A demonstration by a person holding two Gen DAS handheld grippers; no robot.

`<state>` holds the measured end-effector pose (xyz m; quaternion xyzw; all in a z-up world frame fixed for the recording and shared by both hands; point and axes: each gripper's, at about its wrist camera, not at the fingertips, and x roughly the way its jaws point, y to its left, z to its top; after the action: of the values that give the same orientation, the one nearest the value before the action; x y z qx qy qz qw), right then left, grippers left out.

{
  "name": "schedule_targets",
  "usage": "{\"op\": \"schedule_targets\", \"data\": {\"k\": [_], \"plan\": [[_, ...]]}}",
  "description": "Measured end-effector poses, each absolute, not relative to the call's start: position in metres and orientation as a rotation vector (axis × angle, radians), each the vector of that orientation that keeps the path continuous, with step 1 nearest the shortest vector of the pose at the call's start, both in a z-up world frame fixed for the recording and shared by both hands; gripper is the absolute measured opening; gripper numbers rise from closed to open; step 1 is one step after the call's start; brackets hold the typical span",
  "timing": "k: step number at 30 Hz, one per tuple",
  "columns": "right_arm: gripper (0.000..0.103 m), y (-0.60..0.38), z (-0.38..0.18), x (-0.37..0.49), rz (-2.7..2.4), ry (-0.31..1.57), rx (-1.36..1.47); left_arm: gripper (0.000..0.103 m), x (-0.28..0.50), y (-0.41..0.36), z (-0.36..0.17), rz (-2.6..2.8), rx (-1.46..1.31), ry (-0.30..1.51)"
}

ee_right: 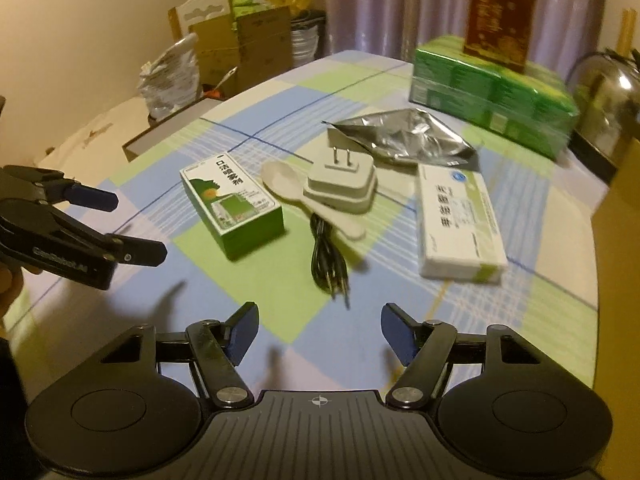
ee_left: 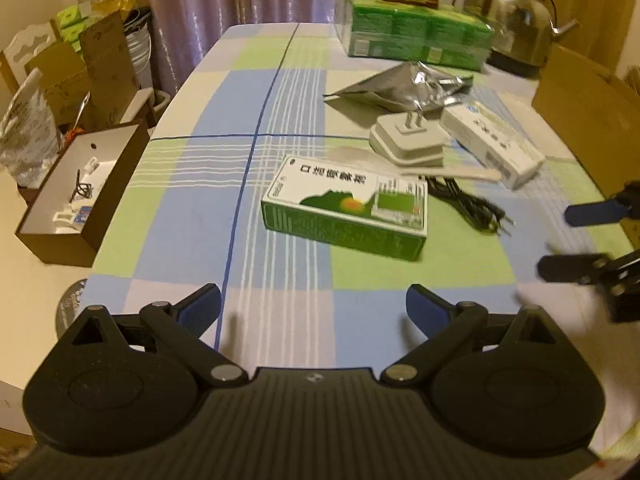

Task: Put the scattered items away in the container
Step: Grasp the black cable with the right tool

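Note:
Several items lie on the checked tablecloth (ee_left: 208, 200): a green and white box (ee_left: 344, 208) (ee_right: 232, 208), a white charger plug (ee_left: 408, 140) (ee_right: 344, 184) resting on a white spoon (ee_right: 280, 180), a black cable (ee_left: 468, 204) (ee_right: 328, 256), a long white box (ee_left: 492, 144) (ee_right: 460, 224) and a silver foil pouch (ee_left: 404, 88) (ee_right: 408, 136). An open brown box with a white inside (ee_left: 80, 188) (ee_right: 168, 132) sits beside the table's left edge. My left gripper (ee_left: 314, 304) (ee_right: 140, 227) is open and holds nothing, short of the green box. My right gripper (ee_right: 322, 332) (ee_left: 576, 240) is open too, just short of the cable.
At the back stand a green tissue pack (ee_left: 416, 36) (ee_right: 492, 92) with a dark red box (ee_right: 500, 12) on it, and a steel kettle (ee_left: 516, 20) (ee_right: 612, 108). A cardboard flap (ee_left: 588, 120) (ee_right: 620, 200) rises at the table's right side. Cartons and bags (ee_left: 72, 76) crowd the far left.

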<state>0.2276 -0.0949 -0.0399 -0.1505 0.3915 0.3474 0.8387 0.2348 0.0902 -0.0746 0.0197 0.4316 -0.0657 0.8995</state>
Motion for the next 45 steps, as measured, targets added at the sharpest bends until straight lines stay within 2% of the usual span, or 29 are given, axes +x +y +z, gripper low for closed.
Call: {"op": "schedule_targets", "data": {"k": [4,6,13,15,33,45], "plan": [[0.056,-0.082,-0.05,0.245,0.738,0.823,-0.328,0.097,0.24,0.088,-0.074,-0.134,0.032,0.88],[0.047,-0.076,-0.053,0.254,0.74,0.832,-0.333,0.097,0.242,0.086,-0.075,-0.135,0.026,0.872],[0.034,-0.061,-0.063,0.272,0.771,0.837,-0.35,0.097,0.242,0.087,-0.08,-0.133,-0.018,0.86],[0.019,-0.059,-0.065,0.275,0.77,0.837,-0.351,0.097,0.242,0.086,-0.082,-0.134,-0.016,0.863],[0.016,-0.114,-0.053,0.206,0.803,0.851,-0.34,0.095,0.221,0.057,-0.074,-0.191,-0.03,0.87],[0.016,-0.17,-0.05,0.225,0.617,0.84,-0.232,0.063,0.254,-0.015,-0.084,-0.266,-0.072,0.877]]}}
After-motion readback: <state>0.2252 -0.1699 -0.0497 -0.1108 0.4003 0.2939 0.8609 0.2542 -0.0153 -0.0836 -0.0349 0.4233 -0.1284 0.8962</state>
